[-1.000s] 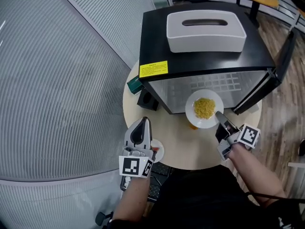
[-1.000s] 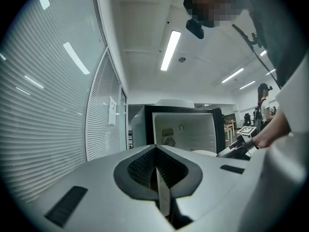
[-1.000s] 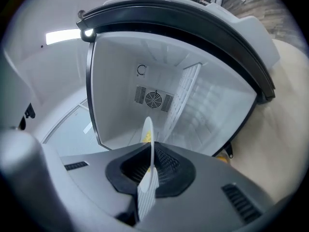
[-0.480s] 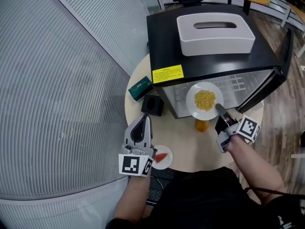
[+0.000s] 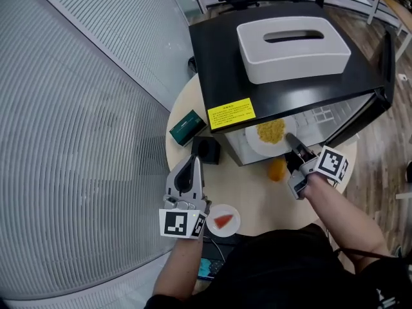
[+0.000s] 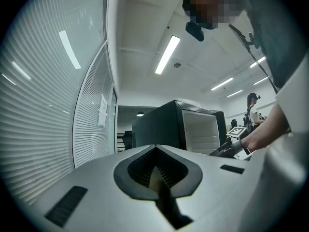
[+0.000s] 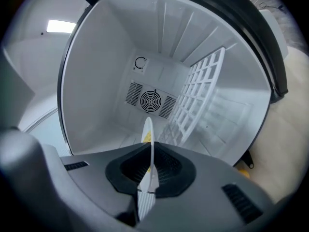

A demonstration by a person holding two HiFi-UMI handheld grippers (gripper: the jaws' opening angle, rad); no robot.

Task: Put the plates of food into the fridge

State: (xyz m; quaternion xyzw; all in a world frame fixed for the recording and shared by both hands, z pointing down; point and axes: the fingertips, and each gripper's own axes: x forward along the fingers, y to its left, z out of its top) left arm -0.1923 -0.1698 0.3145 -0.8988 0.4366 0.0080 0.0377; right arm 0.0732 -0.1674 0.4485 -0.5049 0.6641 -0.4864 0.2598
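Observation:
A white plate of yellow food (image 5: 266,134) sits half inside the open black fridge (image 5: 283,63), partly hidden under its top. My right gripper (image 5: 291,140) is shut on the plate's near rim. In the right gripper view the plate (image 7: 147,134) shows edge-on between the jaws of the right gripper (image 7: 148,170), with the fridge's white inside and wire shelf (image 7: 203,93) ahead. A second small plate with a red slice (image 5: 223,221) lies at the table's near edge. My left gripper (image 5: 194,162) hovers just left of it, shut and empty, pointing up at the ceiling in the left gripper view (image 6: 157,178).
The fridge door (image 5: 386,63) stands open at the right. A white box (image 5: 293,40) rests on the fridge top. On the round table (image 5: 257,198) are an orange thing (image 5: 277,169), a black cube (image 5: 207,150) and a green box (image 5: 188,127). A ribbed wall fills the left.
The right gripper has carried the plate of yellow food forward, from in front of the fridge into its opening. The left gripper has stayed near the small plate.

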